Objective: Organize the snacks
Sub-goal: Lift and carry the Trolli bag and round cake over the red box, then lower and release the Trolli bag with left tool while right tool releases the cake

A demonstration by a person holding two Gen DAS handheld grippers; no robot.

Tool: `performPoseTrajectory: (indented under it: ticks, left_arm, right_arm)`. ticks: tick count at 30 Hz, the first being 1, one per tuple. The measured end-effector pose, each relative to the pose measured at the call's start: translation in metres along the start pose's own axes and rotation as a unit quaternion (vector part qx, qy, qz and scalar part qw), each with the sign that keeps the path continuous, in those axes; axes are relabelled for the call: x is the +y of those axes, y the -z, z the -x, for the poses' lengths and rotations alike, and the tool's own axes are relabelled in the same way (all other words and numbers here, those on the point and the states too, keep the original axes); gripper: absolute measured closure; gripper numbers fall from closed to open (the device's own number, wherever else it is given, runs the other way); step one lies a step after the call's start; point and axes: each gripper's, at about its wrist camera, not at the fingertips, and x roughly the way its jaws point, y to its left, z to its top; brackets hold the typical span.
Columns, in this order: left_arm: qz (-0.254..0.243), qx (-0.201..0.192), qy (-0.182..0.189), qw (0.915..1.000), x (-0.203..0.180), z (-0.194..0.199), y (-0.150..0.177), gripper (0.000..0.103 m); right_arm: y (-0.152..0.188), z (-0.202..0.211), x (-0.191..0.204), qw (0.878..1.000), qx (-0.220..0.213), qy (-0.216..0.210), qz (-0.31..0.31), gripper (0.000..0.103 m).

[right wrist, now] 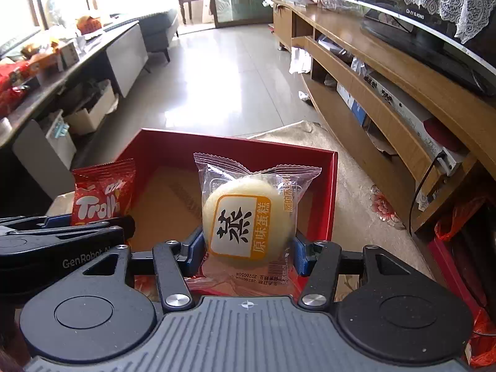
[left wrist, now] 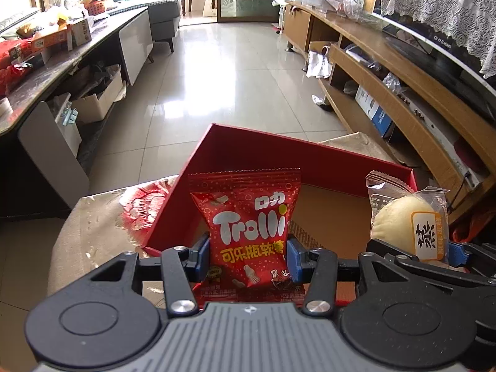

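My left gripper [left wrist: 248, 259] is shut on a red Trolli gummy bag [left wrist: 248, 226], held upright between its blue pads. My right gripper [right wrist: 248, 252] is shut on a clear-wrapped round yellow steamed cake [right wrist: 245, 220] with an orange and white label. Both snacks hang over an open red box [left wrist: 263, 145] with a brown cardboard floor [right wrist: 167, 210]. The box sits on a cloth-covered table. In the left wrist view the cake [left wrist: 406, 220] shows at the right. In the right wrist view the Trolli bag [right wrist: 102, 198] and the left gripper's black body show at the left.
A floral tablecloth [left wrist: 102, 220] covers the table under the box. A wooden TV cabinet [left wrist: 403, 71] with a television runs along the right. A dark counter [left wrist: 62, 62] with snack boxes stands at the left, with cartons beneath it. Shiny tiled floor [left wrist: 223, 71] stretches ahead.
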Motion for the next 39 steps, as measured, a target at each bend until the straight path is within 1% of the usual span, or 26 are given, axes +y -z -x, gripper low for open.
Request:
performPoseTrajectory:
  ticks: [11,21,25,28,37,39]
  left_arm:
    - [-0.01,0.022,-0.012,0.9996,-0.005,-0.037,-0.005,0.06]
    - [-0.029,0.025,-0.024,0.999,-0.01,-0.051,-0.002,0.06]
    - [-0.021,0.04,-0.02,0.9988,-0.009,-0.058,0.0,0.06]
    - [-0.028,0.044,-0.025,0.9983,-0.01,-0.062,0.003,0.06]
    - [-0.02,0.052,-0.023,0.9982,-0.008,-0.065,0.004,0.057]
    - [-0.019,0.05,-0.025,0.9983,-0.008,-0.064,0.003,0.056]
  right_arm:
    - [-0.006,-0.034,-0.001,0.999,0.032,0.002,-0.003,0.04]
    - [-0.005,-0.05,-0.002,0.998,0.056,0.0,-0.005,0.04]
    - [-0.003,-0.055,-0.002,0.998,0.064,0.007,-0.001,0.04]
    - [-0.001,-0.06,-0.001,0.998,0.07,0.01,0.003,0.039]
    - [0.0,-0.06,-0.001,0.997,0.068,0.017,0.01,0.038]
    - [0.0,-0.059,-0.001,0.998,0.064,0.024,0.012,0.035]
